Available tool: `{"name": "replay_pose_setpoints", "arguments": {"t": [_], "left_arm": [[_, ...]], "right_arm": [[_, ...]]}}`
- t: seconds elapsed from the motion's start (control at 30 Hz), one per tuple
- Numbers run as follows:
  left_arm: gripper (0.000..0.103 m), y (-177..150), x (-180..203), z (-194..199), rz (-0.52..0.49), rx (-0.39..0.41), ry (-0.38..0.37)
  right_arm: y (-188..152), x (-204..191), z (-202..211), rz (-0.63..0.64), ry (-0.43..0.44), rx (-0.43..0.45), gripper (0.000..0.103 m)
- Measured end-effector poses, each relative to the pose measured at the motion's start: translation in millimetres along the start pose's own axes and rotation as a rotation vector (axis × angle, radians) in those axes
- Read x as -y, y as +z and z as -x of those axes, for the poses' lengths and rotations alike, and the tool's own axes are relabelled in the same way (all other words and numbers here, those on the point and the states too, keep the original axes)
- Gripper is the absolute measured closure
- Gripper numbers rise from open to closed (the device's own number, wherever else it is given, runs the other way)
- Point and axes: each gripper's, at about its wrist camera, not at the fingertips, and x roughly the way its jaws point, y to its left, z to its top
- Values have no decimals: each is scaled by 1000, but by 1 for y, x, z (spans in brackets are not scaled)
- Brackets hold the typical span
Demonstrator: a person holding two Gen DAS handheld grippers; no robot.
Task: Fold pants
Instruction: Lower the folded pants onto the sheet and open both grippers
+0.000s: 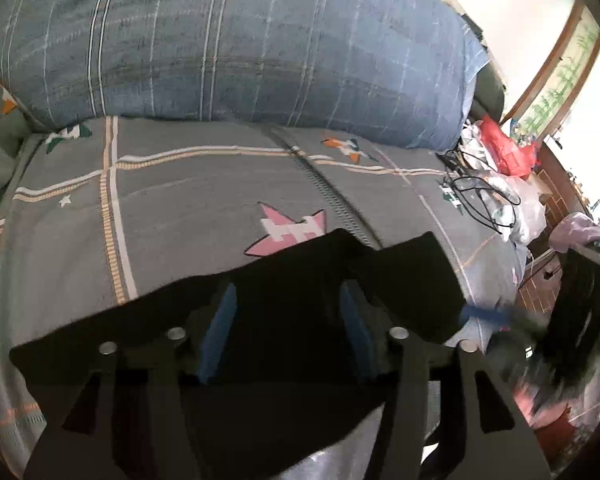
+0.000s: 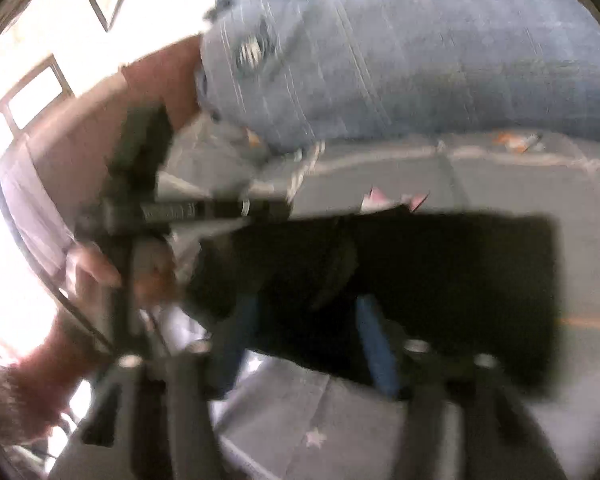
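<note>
1. Overall, we recorded the pants (image 1: pixel 260 320) as a dark folded slab lying flat on the grey bedsheet (image 1: pixel 180 200), near the front edge of the bed, partly covering a pink star print (image 1: pixel 288 228).
2. We held the left gripper (image 1: pixel 288 316) above the pants with its jaws about half apart. Its blue pads (image 1: pixel 220 320) stood clear of each other, with dark cloth showing in the gap below them. We saw no pad pressing on the fabric, so we logged nothing as held.
3. We held the right gripper (image 2: pixel 304 344) over the near edge of the same slab (image 2: pixel 440 280), jaws likewise parted, blue pads (image 2: pixel 376 348) separated. That view was blurred; the cloth appeared to lie under the fingers, not pinched between them.
4. In the right wrist view, we noted the left tool (image 2: pixel 140 208) at the left end of the pants, with a hand (image 2: pixel 148 272) wrapped on its handle.
5. In the left wrist view, we saw a blurred dark shape (image 1: pixel 572 312) at the right edge of the bed; we could not tell what it was.
6. Behind the pants, a large blue striped pillow (image 1: pixel 260 40) rested across the head of the bed, touching the sheet.
7. To the right of the bed, we observed cables (image 1: pixel 476 188) and plastic bags (image 1: pixel 504 148) in a heap.
</note>
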Motion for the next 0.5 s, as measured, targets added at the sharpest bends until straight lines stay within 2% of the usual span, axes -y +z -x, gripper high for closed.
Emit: {"name": "replay_pose_setpoints", "arguments": {"t": [0.07, 0.13, 0.17, 0.2, 0.23, 0.27, 0.3, 0.33, 0.4, 0.47, 0.5], "left_arm": [[49, -2, 13, 3, -20, 18, -22], [47, -2, 29, 1, -30, 36, -60], [44, -1, 39, -3, -27, 36, -74], [43, -3, 51, -10, -32, 26, -95], [43, -4, 60, -14, -43, 19, -102], [43, -6, 72, -21, -69, 16, -88], [43, -8, 79, -26, -92, 18, -45], [43, -12, 85, -37, -111, 9, 40], [43, -16, 82, -55, -110, -32, 141], [43, -20, 68, -69, -48, -59, 173], [43, -21, 61, -71, -9, -59, 148]], "right_arm": [[6, 14, 21, -15, -67, 47, 38], [12, 28, 27, -37, -143, 66, 43], [14, 38, 22, -54, -188, 50, 53], [20, 48, 11, -62, -211, 36, 69], [22, 54, 4, -64, -224, 24, 75], [21, 60, -5, -65, -237, 17, 80], [21, 66, -13, -71, -248, 10, 80], [20, 72, -22, -74, -260, 1, 81], [14, 83, -30, -83, -290, -14, 84], [9, 91, -28, -91, -273, -5, 84], [10, 93, -28, -94, -266, -5, 84]]}}
